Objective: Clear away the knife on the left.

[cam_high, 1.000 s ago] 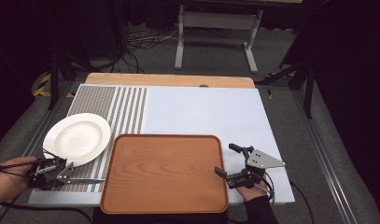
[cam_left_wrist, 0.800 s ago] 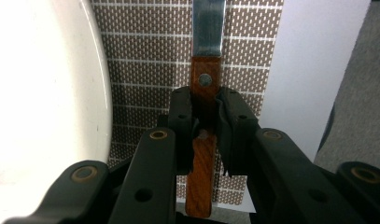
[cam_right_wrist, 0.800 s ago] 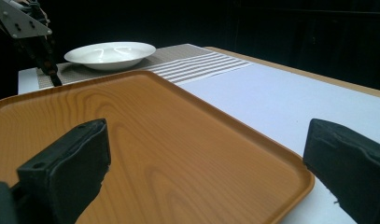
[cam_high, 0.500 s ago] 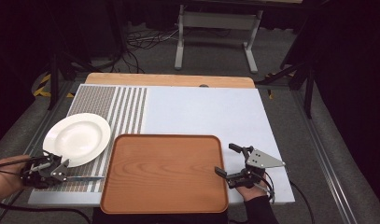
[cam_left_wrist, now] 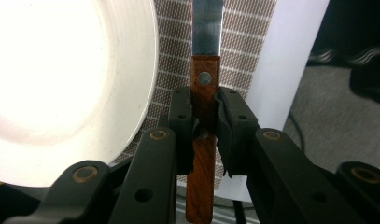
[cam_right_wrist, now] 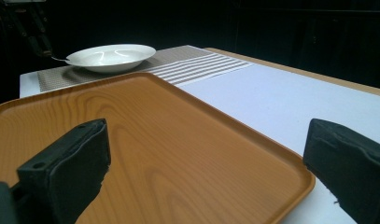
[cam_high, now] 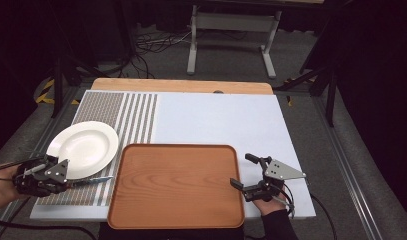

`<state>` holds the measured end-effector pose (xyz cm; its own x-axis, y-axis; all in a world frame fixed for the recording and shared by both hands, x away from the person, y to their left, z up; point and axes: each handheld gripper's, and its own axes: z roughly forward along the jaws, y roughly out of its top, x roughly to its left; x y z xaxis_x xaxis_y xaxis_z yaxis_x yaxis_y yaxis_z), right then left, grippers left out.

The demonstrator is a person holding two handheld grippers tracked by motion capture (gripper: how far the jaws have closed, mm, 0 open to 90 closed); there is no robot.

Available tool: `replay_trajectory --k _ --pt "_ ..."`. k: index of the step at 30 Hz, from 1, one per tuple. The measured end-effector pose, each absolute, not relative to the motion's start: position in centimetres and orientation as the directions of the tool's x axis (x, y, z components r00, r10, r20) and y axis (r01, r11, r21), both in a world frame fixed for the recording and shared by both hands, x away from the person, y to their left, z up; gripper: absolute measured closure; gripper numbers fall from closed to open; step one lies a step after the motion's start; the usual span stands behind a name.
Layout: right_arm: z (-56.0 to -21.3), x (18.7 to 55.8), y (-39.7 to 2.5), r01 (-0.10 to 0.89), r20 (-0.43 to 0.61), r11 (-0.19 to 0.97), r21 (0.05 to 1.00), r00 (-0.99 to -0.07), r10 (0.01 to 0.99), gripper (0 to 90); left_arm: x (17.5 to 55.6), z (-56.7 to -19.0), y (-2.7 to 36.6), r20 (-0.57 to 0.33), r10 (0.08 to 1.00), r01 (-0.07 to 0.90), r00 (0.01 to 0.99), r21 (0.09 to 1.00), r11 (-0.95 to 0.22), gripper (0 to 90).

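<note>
1. The left gripper (cam_high: 66,181) is closed tightly on the wooden handle of a knife (cam_left_wrist: 204,107); its blade is pointed toward 3 o'clock, just below the white plate (cam_high: 83,148).
2. The right gripper (cam_high: 243,172) is held wide open, with one jaw over the wooden tray (cam_high: 176,185) edge, possibly touching it.
3. A striped placemat (cam_high: 126,112) lies on the white table (cam_high: 216,120); dark floor lies behind.
4. Since a second ago, the left gripper has been shifted slightly toward 7 o'clock.

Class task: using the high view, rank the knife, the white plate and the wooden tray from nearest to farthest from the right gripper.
From the right gripper:
1. Wooden tray, right beside it, at front centre.
2. Knife, past the tray's left edge, held in the left gripper.
3. White plate, far left on the striped mat.
</note>
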<state>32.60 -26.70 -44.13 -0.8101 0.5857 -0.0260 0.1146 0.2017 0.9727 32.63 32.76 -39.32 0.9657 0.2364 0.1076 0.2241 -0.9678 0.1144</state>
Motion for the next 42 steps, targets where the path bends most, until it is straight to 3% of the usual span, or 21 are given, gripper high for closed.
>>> replay_trajectory --k 21,42 --pt "-44.2 32.6 -26.8 0.115 -0.028 0.201 0.973 -0.804 0.594 1.3 33.1 -36.7 30.8 -0.040 0.478 0.469 0.877 0.285 -0.836 77.6" --pt "-44.1 32.6 -27.0 0.114 -0.028 0.200 0.973 -0.805 0.593 1.3 33.3 -35.6 28.1 -0.174 0.548 0.570 0.818 0.371 -0.733 77.6"
